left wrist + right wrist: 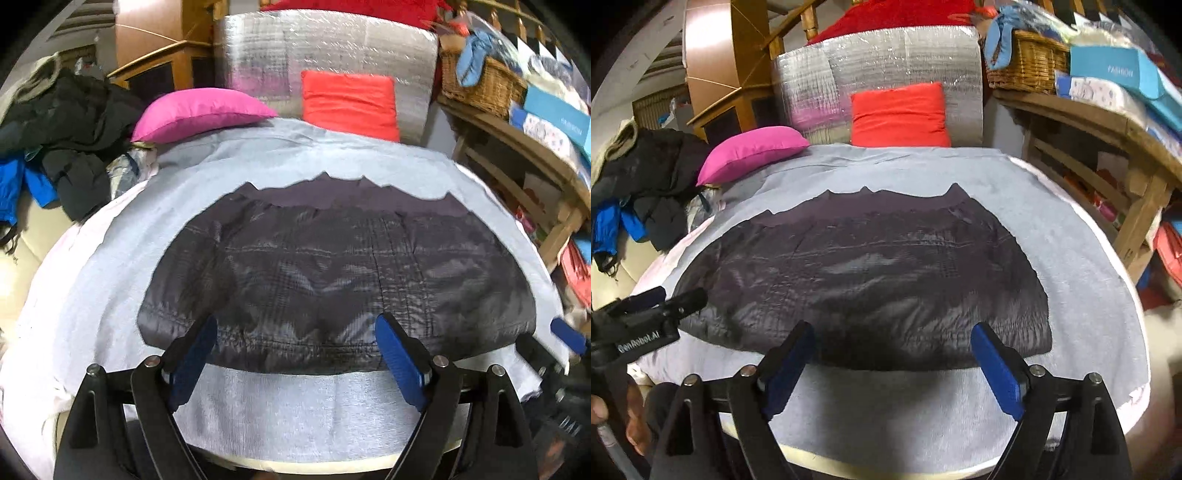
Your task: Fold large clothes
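Note:
A dark quilted jacket [332, 269] lies folded into a wide flat block on a light grey sheet [295, 413]; it also shows in the right wrist view [868, 288]. My left gripper [295, 362] is open and empty, its blue pads just above the jacket's near edge. My right gripper [894, 365] is open and empty, at the same near edge. The right gripper's blue tip shows at the right edge of the left wrist view [569, 336]. The left gripper shows at the left of the right wrist view [657, 306].
A pink pillow [195, 110] and a red pillow [351, 103] lie at the far end against a silver foil panel [325, 48]. A heap of dark clothes [66, 125] sits on the left. Wooden shelves [1108, 147] with a wicker basket [1027, 62] stand on the right.

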### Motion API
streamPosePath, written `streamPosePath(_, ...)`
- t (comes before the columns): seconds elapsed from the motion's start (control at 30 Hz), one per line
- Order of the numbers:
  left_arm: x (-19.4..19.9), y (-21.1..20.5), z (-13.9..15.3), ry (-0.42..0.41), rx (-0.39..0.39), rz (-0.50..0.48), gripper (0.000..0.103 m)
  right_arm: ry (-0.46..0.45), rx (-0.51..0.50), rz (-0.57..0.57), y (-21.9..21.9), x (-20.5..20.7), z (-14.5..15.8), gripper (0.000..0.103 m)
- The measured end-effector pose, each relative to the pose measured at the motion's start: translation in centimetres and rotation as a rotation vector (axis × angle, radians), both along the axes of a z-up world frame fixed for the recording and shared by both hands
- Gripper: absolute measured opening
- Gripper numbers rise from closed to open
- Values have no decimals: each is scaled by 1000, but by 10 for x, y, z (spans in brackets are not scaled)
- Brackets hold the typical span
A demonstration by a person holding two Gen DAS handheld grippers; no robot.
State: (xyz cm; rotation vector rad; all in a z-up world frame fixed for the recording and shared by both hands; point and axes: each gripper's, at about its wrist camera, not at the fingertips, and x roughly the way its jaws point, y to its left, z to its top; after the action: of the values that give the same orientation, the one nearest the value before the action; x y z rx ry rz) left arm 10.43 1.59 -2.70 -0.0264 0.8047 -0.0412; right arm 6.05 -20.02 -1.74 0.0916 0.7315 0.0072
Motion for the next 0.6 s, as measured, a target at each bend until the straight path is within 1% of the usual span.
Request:
streamPosePath(0.07, -4, 4, 4, -3, -15, 7, 88, -6, -15, -4, 4, -4, 2, 92)
streamPosePath(0.13, -6, 6, 7, -14, -23, 11, 90, -18, -27, -1, 7, -5, 6, 92)
streamPosePath(0.17, -7, 6, 8, -21, -17, 13, 96, -23, -34, 1, 8, -5, 8, 92)
streamPosePath(0.2, -9, 5, 11, -31, -6, 19, 98, -32, -46, 2, 10, -6, 10, 92)
streamPosePath(0.27, -11, 4, 14, -49, 8, 22, 98, -46, -68, 8, 13, -7, 13, 92)
streamPosePath(0.43, -13, 3, 20, -65, -11, 4, 98, -55, -117, 7, 19, -6, 13, 92)
streamPosePath(0.53, -15, 2, 22, -77, -13, -6, 98, -69, -141, -11, 17, -6, 15, 92)
streamPosePath(0.6, -15, 0, 24, -75, 0, -5, 98, -75, -145, -27, 14, -5, 17, 92)
